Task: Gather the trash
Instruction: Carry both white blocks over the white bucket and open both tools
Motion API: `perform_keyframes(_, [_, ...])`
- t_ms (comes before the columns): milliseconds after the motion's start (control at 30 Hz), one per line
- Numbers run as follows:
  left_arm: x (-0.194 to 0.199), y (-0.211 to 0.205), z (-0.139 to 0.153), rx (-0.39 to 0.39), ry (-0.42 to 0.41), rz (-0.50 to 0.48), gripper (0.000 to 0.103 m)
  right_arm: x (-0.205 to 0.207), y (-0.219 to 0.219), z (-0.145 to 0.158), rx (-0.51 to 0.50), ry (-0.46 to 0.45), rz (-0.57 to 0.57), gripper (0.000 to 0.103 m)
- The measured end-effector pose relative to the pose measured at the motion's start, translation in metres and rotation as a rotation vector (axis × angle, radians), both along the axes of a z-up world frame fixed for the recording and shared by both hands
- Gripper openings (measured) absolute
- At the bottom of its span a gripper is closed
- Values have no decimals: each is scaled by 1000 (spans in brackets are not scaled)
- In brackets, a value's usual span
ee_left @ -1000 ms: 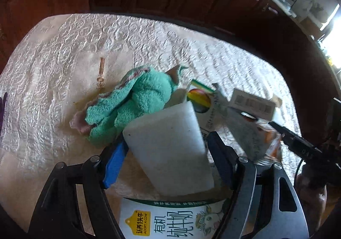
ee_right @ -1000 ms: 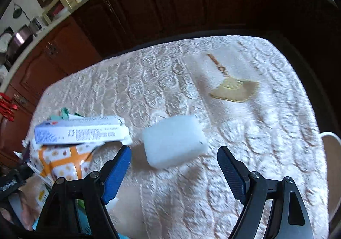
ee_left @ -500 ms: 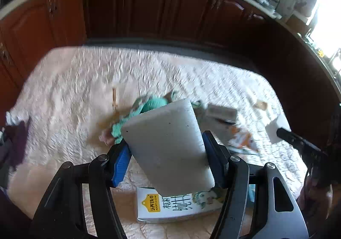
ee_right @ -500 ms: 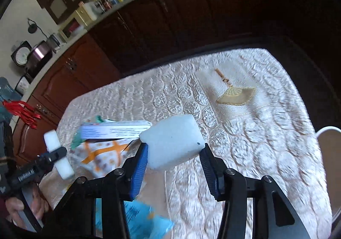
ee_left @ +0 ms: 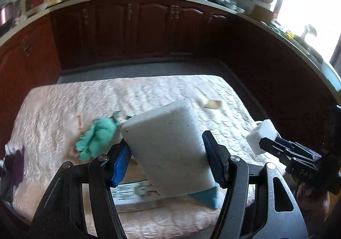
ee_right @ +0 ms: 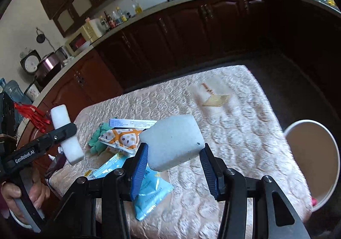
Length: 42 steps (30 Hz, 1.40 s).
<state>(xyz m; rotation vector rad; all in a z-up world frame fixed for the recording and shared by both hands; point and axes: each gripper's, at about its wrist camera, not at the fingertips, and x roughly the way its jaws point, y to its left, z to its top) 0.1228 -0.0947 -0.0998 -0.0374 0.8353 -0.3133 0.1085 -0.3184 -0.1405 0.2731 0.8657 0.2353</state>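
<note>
My left gripper (ee_left: 167, 151) is shut on a large white foam block (ee_left: 166, 132) and holds it tilted above the table. From the right wrist view the same gripper (ee_right: 64, 132) shows at the left with its block (ee_right: 68, 149) edge-on and a hand below it. A smaller white foam block (ee_right: 174, 141) is pinched in my right gripper (ee_right: 173, 153), also clear of the cloth. In the left wrist view that gripper (ee_left: 265, 143) and its block (ee_left: 262, 136) sit at the right.
On the cream quilted table (ee_right: 245, 143) lie a green cloth (ee_left: 96, 139), a milk carton (ee_left: 132, 194), a blue wrapper (ee_right: 149, 192), an orange patterned packet (ee_right: 119, 139) and a flat white box (ee_right: 132, 123). A paper tub (ee_right: 313, 153) stands at the right. Dark cabinets (ee_left: 149, 26) ring the table.
Both grippers closed on their foam blocks and lifted them off the table. Both views rose and tilted up, so the counter and cabinets now show.
</note>
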Motion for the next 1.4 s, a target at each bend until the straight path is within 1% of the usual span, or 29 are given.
perform_keyframes(133, [-5, -26, 3, 25, -16, -50, 63, -16, -20, 7, 10, -13, -46, 48])
perform_keyframes(367, [-11, -58, 5, 47, -28, -100, 63, -31, -39, 16, -3, -27, -92, 48])
perform_keyframes(667, [-13, -92, 3, 64, -24, -159, 63, -44, -60, 19, 0, -24, -137, 49])
perform_keyframes(833, [-14, -117, 2, 76, -19, -201, 63, -51, -80, 18, 3, -15, -179, 49])
perform_keyframes(1167, [-16, -175, -8, 79, 14, -300, 63, -64, -130, 10, -6, 13, -286, 50])
perform_keyframes(1400, [-10, -221, -19, 37, 65, -380, 63, -77, -173, -2, -2, 43, -386, 50])
